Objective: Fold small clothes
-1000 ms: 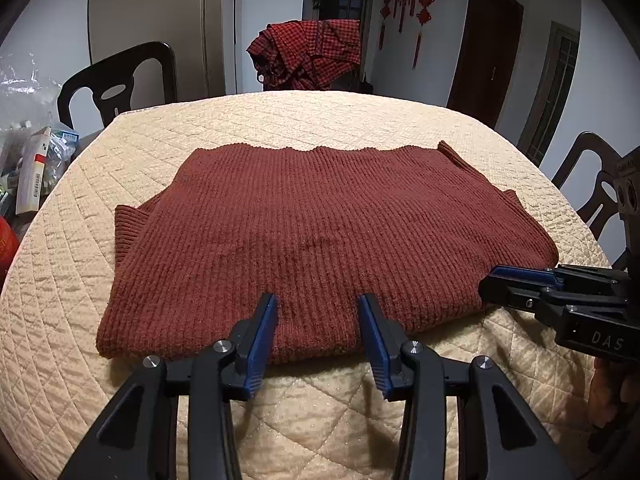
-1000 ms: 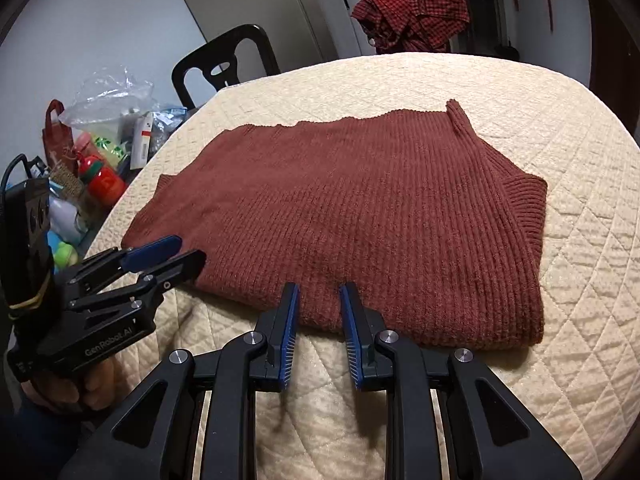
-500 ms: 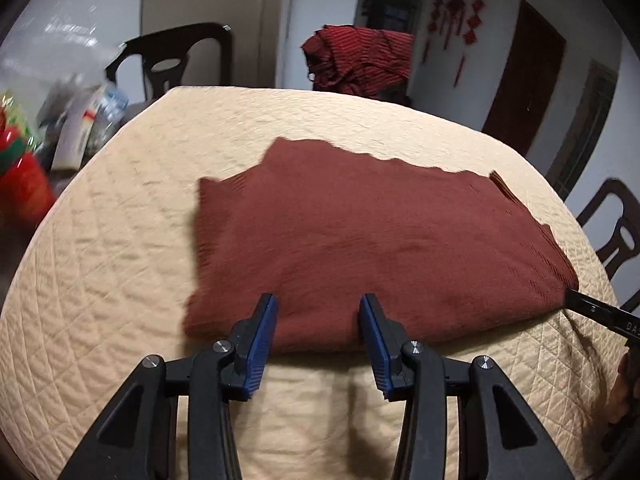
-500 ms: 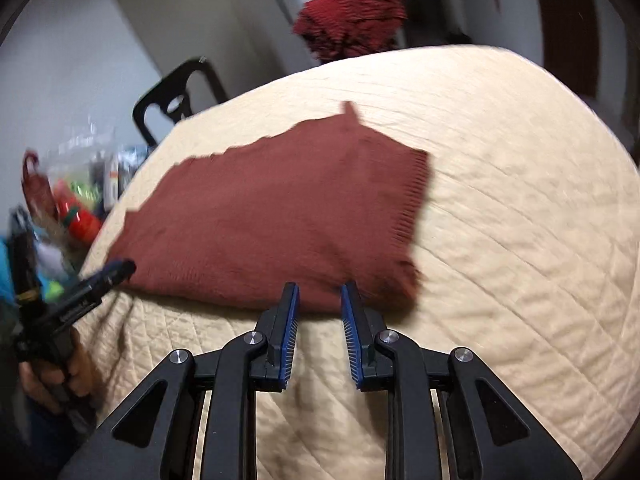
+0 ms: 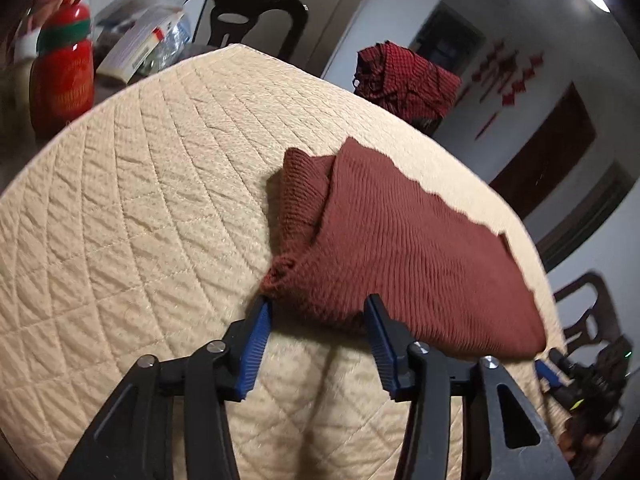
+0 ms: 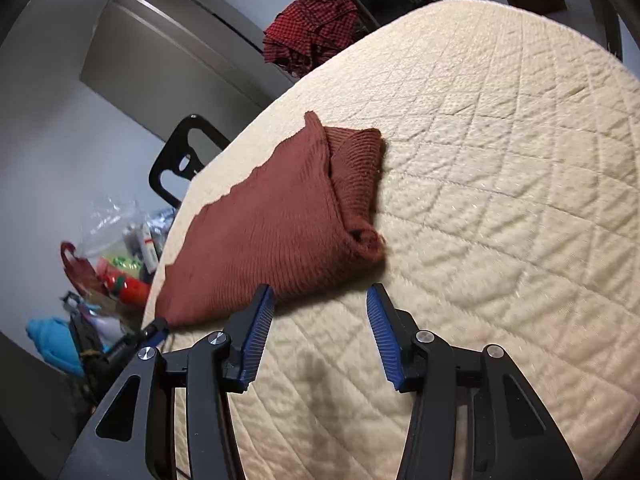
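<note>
A rust-brown knit sweater (image 5: pixel 400 240) lies folded flat on the cream quilted table (image 5: pixel 140 220). My left gripper (image 5: pixel 318 314) is at the sweater's near left corner. Its jaws are opening, the corner's edge lies between the tips, and the blue pads do not press on it. My right gripper (image 6: pixel 320 302) is at the near right corner of the sweater (image 6: pixel 280 220). Its jaws are opening too, over bare quilt, with the knit just beyond its left finger (image 6: pixel 260 320). Each view shows the other gripper's tip low at the sweater's far corner.
A red checked garment (image 5: pixel 404 80) hangs over a chair beyond the table. A black chair (image 5: pixel 256 20) and a red jar (image 5: pixel 62 76) with bags and boxes stand at the left. Another chair (image 5: pixel 588 312) is at the right. The table's round edge (image 6: pixel 600 400) curves close by.
Both views have rolled and slid apart: the left gripper now sits at the sweater's left corner, the right at its right corner. The right jaws stand much wider, the left slightly wider.
</note>
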The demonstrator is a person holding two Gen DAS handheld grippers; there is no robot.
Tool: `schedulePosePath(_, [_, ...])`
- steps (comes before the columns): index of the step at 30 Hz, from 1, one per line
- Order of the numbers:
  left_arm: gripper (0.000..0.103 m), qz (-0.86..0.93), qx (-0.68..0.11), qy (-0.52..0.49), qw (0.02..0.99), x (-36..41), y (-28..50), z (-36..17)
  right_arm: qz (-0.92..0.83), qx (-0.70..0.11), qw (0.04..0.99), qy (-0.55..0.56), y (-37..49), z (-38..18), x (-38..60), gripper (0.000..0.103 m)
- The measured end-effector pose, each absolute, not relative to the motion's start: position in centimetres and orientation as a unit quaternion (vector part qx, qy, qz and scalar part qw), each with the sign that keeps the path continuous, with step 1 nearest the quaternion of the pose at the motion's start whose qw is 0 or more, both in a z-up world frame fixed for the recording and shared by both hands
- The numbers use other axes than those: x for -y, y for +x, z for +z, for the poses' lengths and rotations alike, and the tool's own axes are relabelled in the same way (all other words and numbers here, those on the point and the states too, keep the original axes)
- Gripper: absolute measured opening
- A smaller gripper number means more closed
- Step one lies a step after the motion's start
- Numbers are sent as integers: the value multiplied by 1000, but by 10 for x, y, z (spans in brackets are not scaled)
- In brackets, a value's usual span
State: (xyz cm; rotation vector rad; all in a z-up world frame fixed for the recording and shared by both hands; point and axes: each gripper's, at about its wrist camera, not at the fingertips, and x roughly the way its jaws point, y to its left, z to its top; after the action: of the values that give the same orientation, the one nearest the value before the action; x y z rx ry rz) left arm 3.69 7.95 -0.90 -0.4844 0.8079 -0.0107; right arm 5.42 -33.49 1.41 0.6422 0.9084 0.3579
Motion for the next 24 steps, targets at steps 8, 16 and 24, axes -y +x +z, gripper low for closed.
schedulePosePath(8, [51, 11, -370, -264, 891, -88, 45, -14, 152, -417, 829, 342, 66, 12, 337, 49])
schedulePosePath(16, [20, 12, -377, -243, 894, -84, 52, -12, 144, -423, 828, 339, 67, 10, 336, 12])
schedulePosePath(24, [18, -13, -365, -243, 899, -87, 22, 5, 159, -403, 832, 346, 40, 32, 350, 6])
